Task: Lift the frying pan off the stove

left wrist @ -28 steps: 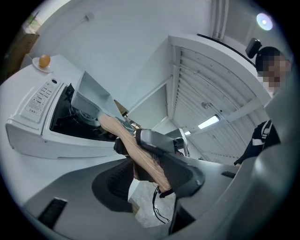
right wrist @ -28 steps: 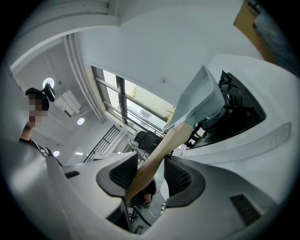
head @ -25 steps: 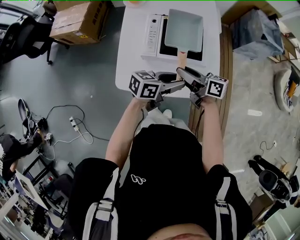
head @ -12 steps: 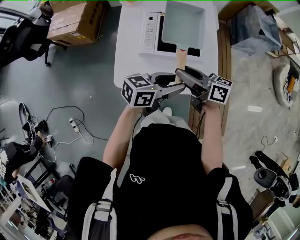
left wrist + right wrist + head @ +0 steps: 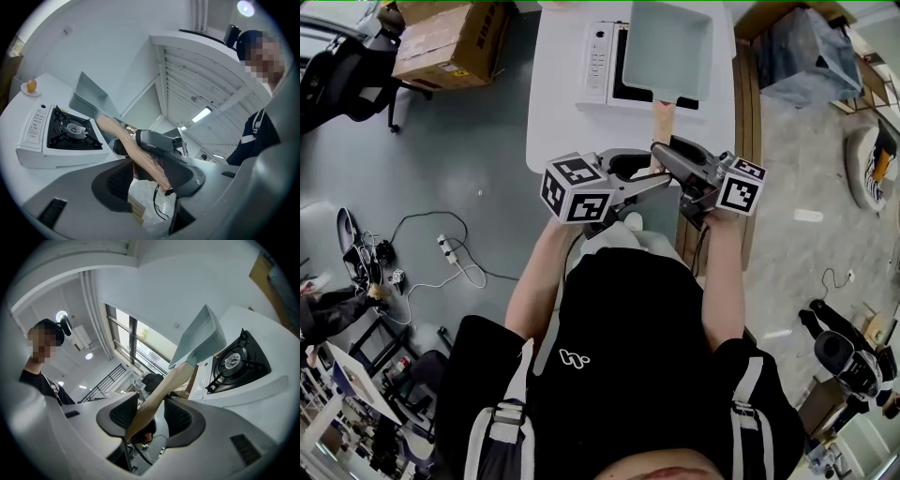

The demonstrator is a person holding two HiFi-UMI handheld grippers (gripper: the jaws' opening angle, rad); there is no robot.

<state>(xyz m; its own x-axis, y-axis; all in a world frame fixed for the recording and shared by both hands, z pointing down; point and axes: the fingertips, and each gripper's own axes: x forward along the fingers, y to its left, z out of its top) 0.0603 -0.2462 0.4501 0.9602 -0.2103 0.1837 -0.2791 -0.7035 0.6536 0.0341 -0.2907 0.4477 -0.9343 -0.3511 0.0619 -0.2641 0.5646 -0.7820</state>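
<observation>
A square pale-green frying pan hangs tilted above the white one-burner stove, with its wooden handle pointing toward me. Both grippers hold that handle. My left gripper comes in from the left and is shut on the handle's near end. My right gripper comes in from the right and is shut on the handle a little farther up. In the left gripper view the pan is clear of the black burner. The right gripper view also has the pan above the burner.
The stove stands at the far end of a narrow white table. A small dish with an egg sits behind the stove. A cardboard box and an office chair stand to the left, and cables lie on the floor. A wooden bench runs along the table's right side.
The pan has moved toward the far end of the table and higher, uncovering more of the stove. Both grippers followed it, and the left marker cube drifted left.
</observation>
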